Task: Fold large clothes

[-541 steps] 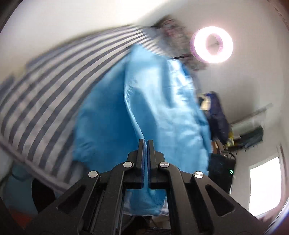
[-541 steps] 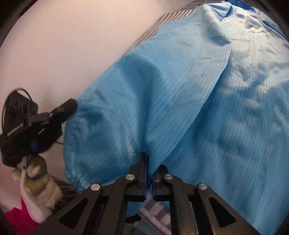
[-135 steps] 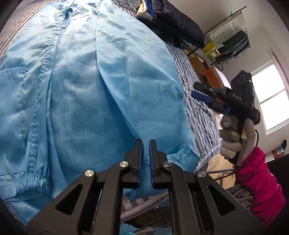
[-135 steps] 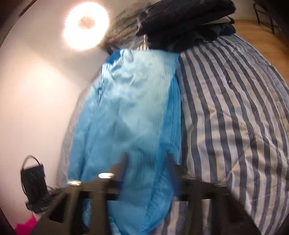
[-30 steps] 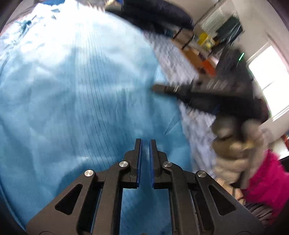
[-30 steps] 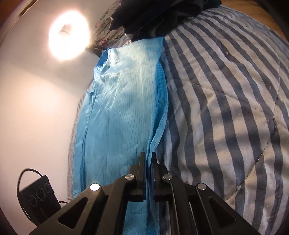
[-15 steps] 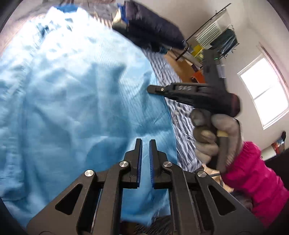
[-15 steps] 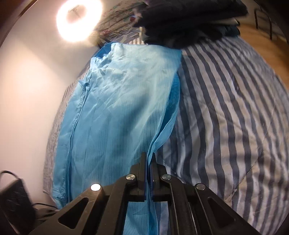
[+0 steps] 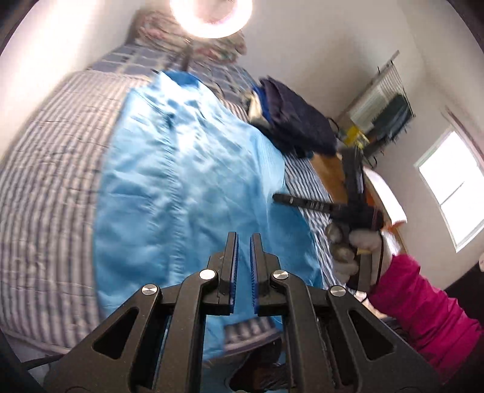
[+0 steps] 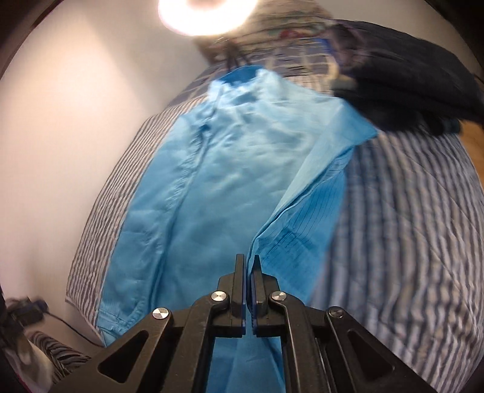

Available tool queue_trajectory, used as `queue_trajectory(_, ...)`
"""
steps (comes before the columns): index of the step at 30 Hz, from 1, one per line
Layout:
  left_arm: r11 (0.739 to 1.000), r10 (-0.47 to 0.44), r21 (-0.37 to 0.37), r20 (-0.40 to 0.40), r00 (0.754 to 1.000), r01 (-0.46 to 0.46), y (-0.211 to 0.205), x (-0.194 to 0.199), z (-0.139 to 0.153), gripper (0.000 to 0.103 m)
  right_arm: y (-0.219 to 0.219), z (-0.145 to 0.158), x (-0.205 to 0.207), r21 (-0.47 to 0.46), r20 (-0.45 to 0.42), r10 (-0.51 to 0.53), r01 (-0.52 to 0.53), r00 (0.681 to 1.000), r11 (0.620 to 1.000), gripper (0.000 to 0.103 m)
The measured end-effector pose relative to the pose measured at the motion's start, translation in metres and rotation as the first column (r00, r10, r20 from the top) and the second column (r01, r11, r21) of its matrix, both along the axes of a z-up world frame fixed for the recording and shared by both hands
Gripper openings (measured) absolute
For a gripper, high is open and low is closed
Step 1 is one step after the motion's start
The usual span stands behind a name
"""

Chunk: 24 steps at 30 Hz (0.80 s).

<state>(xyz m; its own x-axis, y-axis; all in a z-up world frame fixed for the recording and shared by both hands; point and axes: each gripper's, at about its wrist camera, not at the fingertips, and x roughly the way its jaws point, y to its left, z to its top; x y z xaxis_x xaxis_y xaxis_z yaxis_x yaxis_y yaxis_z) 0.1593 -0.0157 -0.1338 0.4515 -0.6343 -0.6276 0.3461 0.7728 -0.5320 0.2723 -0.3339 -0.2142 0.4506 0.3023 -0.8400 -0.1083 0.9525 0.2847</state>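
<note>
A large light-blue garment (image 9: 181, 187) lies lengthwise on a striped bed (image 9: 45, 181), collar at the far end. In the left wrist view my left gripper (image 9: 243, 238) hovers above the garment's near half. Its jaws are shut to a thin slit, and I see nothing caught between them. A gloved hand holds my right gripper (image 9: 275, 198) at the garment's right edge. In the right wrist view the right gripper (image 10: 248, 260) is shut on that edge of the garment (image 10: 230, 169). A ridge of cloth rises from the bed (image 10: 408, 241) up into its jaws.
A pile of dark folded clothes (image 9: 296, 127) sits at the bed's far right corner, touching the garment's shoulder (image 10: 408, 75). A ring lamp (image 9: 211, 18) glares above the headboard. A clothes rack (image 9: 381, 102), a window (image 9: 450, 187) and a pink sleeve (image 9: 423, 317) are to the right.
Both grippers have risen and drawn back toward the foot of the bed, so more of it shows. The right gripper has lifted the garment's right edge with it.
</note>
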Motion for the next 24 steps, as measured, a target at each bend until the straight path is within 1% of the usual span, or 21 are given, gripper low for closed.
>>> queue_trajectory(2,0.999,0.042,-0.023,0.006,0.999,-0.042,0.021,0.002,0.001,0.005,0.025,-0.004,0.004,-0.037,-0.008,0.047,-0.047,0.999,0.998,0.0)
queue_trajectory(4,0.996,0.077,-0.042,0.0,0.997,-0.077,0.036,0.006,-0.001,0.005,0.053,-0.014,0.009,-0.094,-0.028,0.101,-0.103,0.995,0.99,0.0)
queue_trajectory(7,0.989,0.12,-0.08,-0.022,0.992,-0.122,0.058,0.009,-0.005,0.005,0.084,-0.034,0.013,-0.13,-0.075,0.155,-0.164,0.985,0.978,0.0)
queue_trajectory(10,0.987,0.139,-0.079,-0.022,0.99,-0.141,0.068,0.013,-0.008,0.005,0.116,-0.06,0.013,-0.199,-0.13,0.212,-0.235,0.969,0.952,0.0)
queue_trajectory(11,0.986,0.144,-0.08,-0.024,0.989,-0.146,0.07,0.013,-0.009,0.005,0.123,-0.068,0.013,-0.216,-0.147,0.215,-0.244,0.965,0.945,0.0)
queue_trajectory(13,0.985,0.152,-0.075,-0.023,0.988,-0.153,0.072,0.013,-0.01,0.005,0.128,-0.077,0.013,-0.227,-0.157,0.205,-0.237,0.966,0.945,0.0)
queue_trajectory(15,0.985,0.158,-0.071,-0.02,0.987,-0.159,0.074,0.013,-0.011,0.005,0.124,-0.076,0.014,-0.193,-0.164,0.202,-0.232,0.966,0.953,0.001)
queue_trajectory(17,0.984,0.159,-0.076,-0.026,0.987,-0.16,0.074,0.014,-0.011,0.005,0.113,-0.073,0.016,-0.113,-0.188,0.191,-0.215,0.963,0.97,0.003)
queue_trajectory(18,0.984,0.161,-0.078,-0.027,0.987,-0.162,0.074,0.011,-0.01,0.005,0.108,-0.07,0.016,-0.076,-0.196,0.192,-0.21,0.962,0.975,0.009)
queue_trajectory(19,0.984,0.159,-0.08,-0.025,0.987,-0.161,0.073,0.011,-0.009,0.005,0.105,-0.065,0.014,-0.038,-0.196,0.199,-0.21,0.96,0.977,0.026)
queue_trajectory(20,0.984,0.155,-0.081,-0.02,0.988,-0.156,0.073,0.012,-0.009,0.005,0.101,-0.054,0.008,0.003,-0.178,0.216,-0.218,0.96,0.976,0.032)
queue_trajectory(23,0.985,0.147,-0.086,-0.014,0.989,-0.147,0.069,0.01,-0.006,0.005,0.095,-0.021,-0.01,0.051,-0.099,0.28,-0.276,0.955,0.96,0.033)
queue_trajectory(24,0.986,0.143,-0.088,-0.013,0.99,-0.143,0.068,0.01,-0.006,0.005,0.089,-0.012,-0.013,0.071,-0.08,0.284,-0.278,0.956,0.958,0.033)
